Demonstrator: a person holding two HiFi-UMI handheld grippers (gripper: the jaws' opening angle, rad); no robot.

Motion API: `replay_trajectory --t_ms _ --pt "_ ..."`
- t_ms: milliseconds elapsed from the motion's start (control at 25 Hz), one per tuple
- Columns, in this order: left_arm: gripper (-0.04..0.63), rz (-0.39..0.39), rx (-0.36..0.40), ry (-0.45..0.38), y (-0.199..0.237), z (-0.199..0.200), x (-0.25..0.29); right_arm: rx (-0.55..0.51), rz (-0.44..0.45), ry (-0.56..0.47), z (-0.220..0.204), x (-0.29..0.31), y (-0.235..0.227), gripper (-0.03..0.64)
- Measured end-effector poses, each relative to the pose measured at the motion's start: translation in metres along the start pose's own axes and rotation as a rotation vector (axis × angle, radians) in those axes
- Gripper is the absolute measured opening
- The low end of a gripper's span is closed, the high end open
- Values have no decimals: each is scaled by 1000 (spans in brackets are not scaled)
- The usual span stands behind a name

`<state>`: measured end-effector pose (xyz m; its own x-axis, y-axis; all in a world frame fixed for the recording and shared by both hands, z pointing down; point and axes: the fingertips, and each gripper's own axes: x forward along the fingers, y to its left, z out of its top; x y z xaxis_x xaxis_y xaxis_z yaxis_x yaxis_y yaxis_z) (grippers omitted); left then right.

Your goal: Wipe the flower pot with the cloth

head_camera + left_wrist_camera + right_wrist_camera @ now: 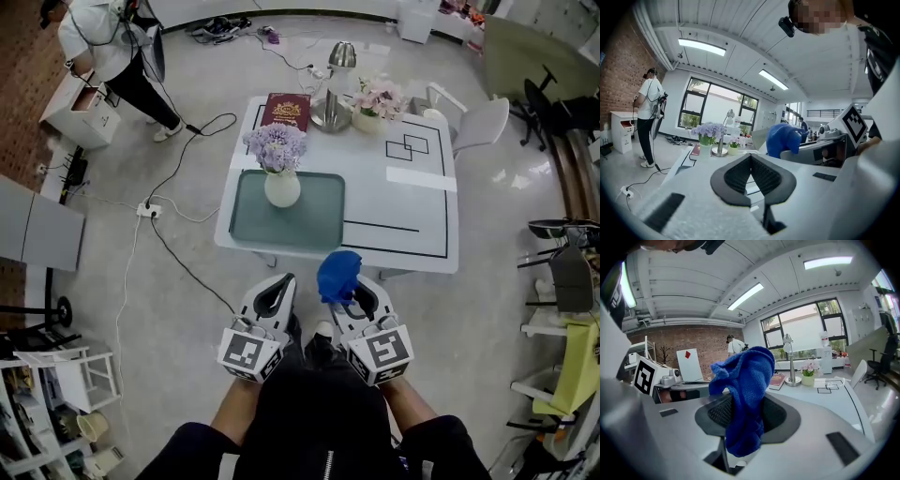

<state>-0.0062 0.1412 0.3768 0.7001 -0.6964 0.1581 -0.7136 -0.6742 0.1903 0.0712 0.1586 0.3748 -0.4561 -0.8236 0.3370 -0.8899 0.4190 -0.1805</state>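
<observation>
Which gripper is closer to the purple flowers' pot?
Left. The left gripper faces the pot straight on, short of the table; the right gripper, holding the cloth, sits further right.

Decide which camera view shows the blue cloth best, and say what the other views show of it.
The right gripper view: the blue cloth fills the centre, clamped in the right gripper, folds clear. The head view shows the cloth as a small bunch at that gripper's tip; the left gripper view shows it from the side, farther off.

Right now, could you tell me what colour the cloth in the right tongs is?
The cloth is bright blue, clearest in the right gripper view.
</observation>
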Motion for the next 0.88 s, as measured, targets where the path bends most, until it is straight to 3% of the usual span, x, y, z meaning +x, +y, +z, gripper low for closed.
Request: replay_trajectory --t_ms 880 --pt "6 31 21 -8 1 9 -13 -18 42 9 -2 1 20 137"
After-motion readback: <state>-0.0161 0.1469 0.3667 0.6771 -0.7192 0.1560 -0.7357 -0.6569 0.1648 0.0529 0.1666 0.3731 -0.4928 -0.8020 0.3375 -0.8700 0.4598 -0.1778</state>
